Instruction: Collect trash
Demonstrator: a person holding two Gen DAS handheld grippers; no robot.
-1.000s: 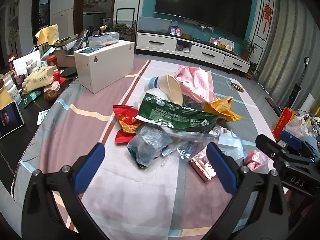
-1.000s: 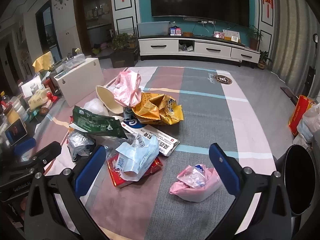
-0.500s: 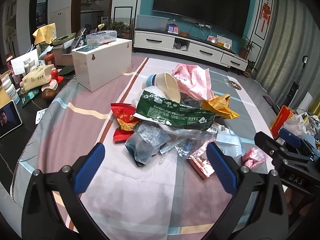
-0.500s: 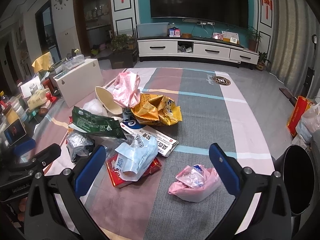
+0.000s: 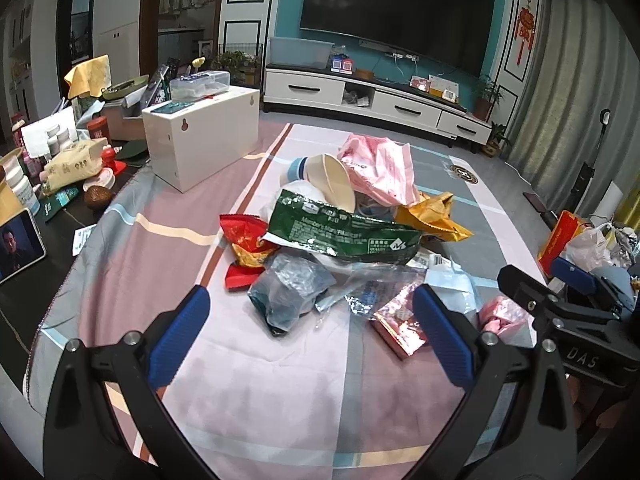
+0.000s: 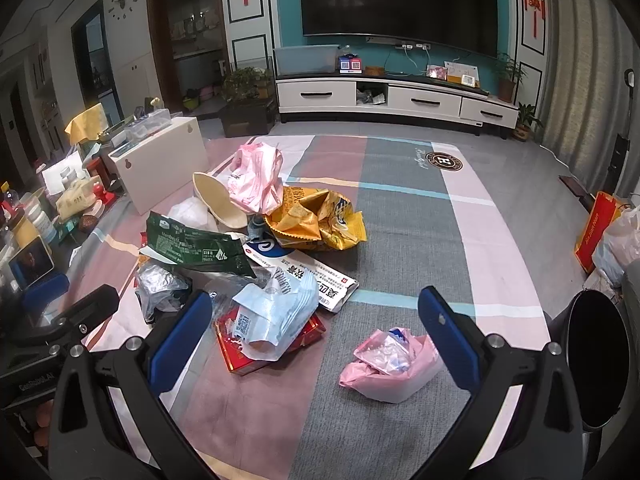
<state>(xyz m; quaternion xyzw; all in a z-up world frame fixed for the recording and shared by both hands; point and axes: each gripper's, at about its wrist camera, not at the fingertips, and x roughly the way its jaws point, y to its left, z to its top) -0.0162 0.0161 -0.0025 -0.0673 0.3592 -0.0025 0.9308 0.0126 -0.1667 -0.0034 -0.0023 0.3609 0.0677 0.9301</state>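
Right gripper point(image 6: 310, 320) spread wide, holding nothing. Left gripper point(image 5: 310, 318) same.

Nearest: pink bag point(image 6: 390, 362) on cloth, alone, just ahead of right gripper — light, soft, crinkly; pinch bunched top.

Blue wrapper point(image 6: 272, 320) lies on red box point(image 6: 244, 356), floppy.

Behind: green bag point(image 5: 340, 232), yellow bag point(image 6: 316, 220), paper cup point(image 5: 334, 180) — piled, touching.

Black bin point(image 6: 596, 356) at right. White box point(image 5: 202, 136) far left, not in way.

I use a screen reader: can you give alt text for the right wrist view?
The open right gripper hovers over a striped cloth strewn with trash: a crumpled pink bag lies apart between its jaws, left of a dark bin. Farther left, wrappers form a heap.
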